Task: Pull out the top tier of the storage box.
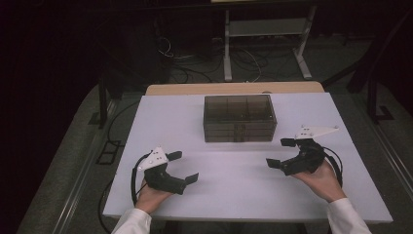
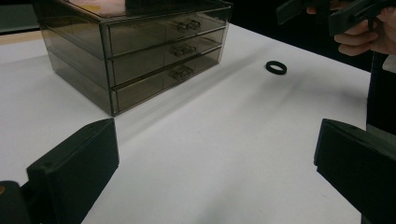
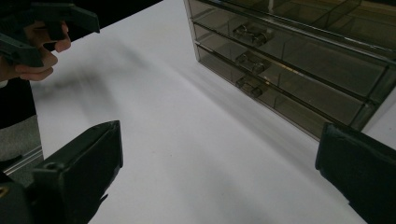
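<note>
A smoky see-through drawer box (image 1: 239,119) stands in the middle of the white table (image 1: 160,122). Its three stacked drawers (image 2: 154,60) are closed, handles (image 3: 249,58) facing me. A small black ring (image 2: 276,67) lies flat on the table to the right of the box. My left gripper (image 1: 184,166) is held above the table's front left, open and empty; its jaws stand wide apart in the left gripper view (image 2: 217,172). My right gripper (image 1: 280,152) hovers at the front right, open and empty as well, jaws wide apart in the right gripper view (image 3: 217,172).
Behind the white table is a wooden edge (image 1: 234,88), then a metal stand (image 1: 265,29) and cables on a dark floor. The right hand's gripper (image 2: 327,11) shows far off in the left gripper view, and the left hand's gripper (image 3: 46,23) in the right gripper view.
</note>
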`<state>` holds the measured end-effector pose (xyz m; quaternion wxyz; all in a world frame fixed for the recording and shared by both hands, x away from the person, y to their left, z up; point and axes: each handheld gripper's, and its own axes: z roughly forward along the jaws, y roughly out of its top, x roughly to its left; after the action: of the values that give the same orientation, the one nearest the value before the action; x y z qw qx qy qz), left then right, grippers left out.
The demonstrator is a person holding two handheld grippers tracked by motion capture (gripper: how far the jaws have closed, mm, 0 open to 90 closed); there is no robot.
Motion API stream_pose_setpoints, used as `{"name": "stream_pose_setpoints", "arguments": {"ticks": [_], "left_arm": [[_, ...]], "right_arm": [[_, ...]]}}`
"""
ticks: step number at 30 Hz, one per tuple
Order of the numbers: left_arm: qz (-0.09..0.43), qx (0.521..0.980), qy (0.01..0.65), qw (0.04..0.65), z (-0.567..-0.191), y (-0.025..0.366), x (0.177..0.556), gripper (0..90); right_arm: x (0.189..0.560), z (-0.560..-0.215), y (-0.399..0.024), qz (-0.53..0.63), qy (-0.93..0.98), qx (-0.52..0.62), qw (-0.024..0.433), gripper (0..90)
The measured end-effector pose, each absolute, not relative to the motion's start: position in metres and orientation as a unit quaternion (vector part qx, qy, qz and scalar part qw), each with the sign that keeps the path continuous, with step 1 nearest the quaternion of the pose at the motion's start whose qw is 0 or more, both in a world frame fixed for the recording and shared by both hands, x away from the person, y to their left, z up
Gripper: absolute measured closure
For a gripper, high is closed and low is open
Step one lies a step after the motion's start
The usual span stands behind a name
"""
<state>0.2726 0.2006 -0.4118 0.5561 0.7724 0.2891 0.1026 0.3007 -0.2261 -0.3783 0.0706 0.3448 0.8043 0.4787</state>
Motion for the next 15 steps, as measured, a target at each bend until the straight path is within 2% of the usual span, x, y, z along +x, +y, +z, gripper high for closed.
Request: {"name": "stream_pose_setpoints", "arguments": {"ticks": [15], "left_arm": [[0.102,0.775,0.288,0.553,-0.412,0.200,0.273,0.0]], "right_arm": [[0.312,-0.377,-0.213,0.475,0.810,0.339,0.064,0.4]]}}
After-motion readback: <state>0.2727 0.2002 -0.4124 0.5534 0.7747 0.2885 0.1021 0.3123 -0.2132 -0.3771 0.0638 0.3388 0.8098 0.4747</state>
